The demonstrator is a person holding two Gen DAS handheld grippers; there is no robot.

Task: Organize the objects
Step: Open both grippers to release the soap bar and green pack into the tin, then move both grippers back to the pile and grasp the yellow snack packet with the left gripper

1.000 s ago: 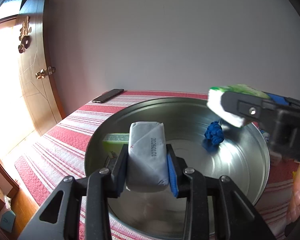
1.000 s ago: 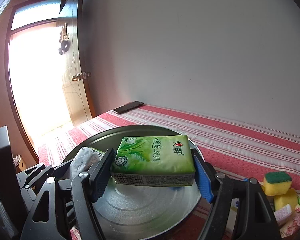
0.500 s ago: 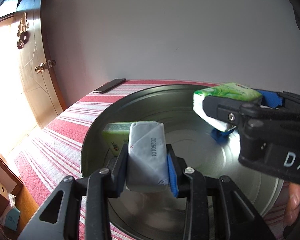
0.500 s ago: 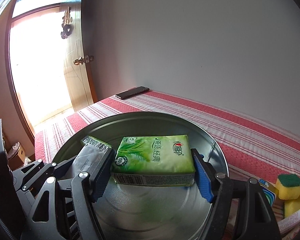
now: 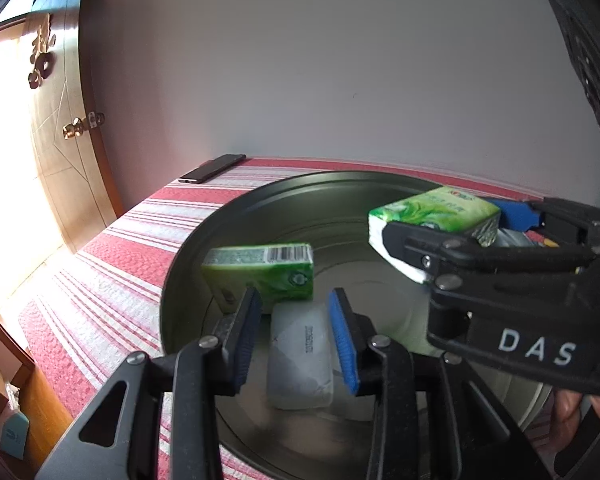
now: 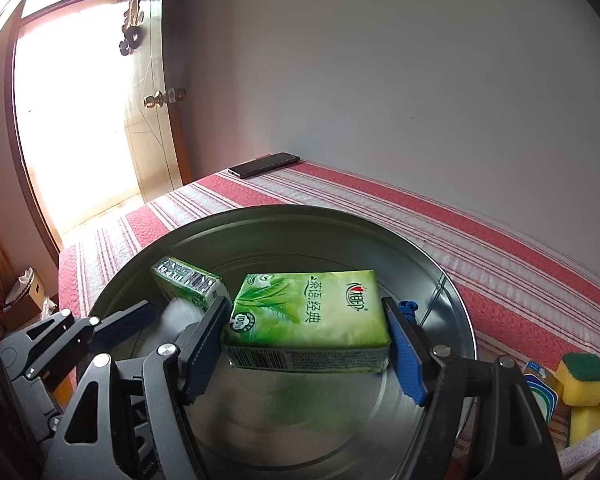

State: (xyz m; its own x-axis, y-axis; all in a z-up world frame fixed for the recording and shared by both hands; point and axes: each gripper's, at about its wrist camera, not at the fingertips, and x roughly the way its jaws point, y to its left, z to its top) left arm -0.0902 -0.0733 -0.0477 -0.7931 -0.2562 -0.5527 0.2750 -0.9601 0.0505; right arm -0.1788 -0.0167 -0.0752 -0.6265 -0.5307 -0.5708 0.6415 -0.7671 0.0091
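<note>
Counting two green tissue packs (image 6: 306,316), one white pack (image 5: 301,358), one basin (image 6: 440,288)

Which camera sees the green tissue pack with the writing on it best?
The right wrist view: the green tissue pack fills the middle, top face and lettering plain, held between the right gripper's fingers. The left wrist view shows only its end and a slanted sliver of top.

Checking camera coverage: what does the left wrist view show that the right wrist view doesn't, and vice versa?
Left wrist only: the right gripper seen from the side, with a hand behind it.
Right wrist only: yellow sponges beside the basin, and a blue object behind the gripper's blue pad.
Both: the metal basin, the held green tissue pack, a second green pack lying in the basin, and the phone.
</note>
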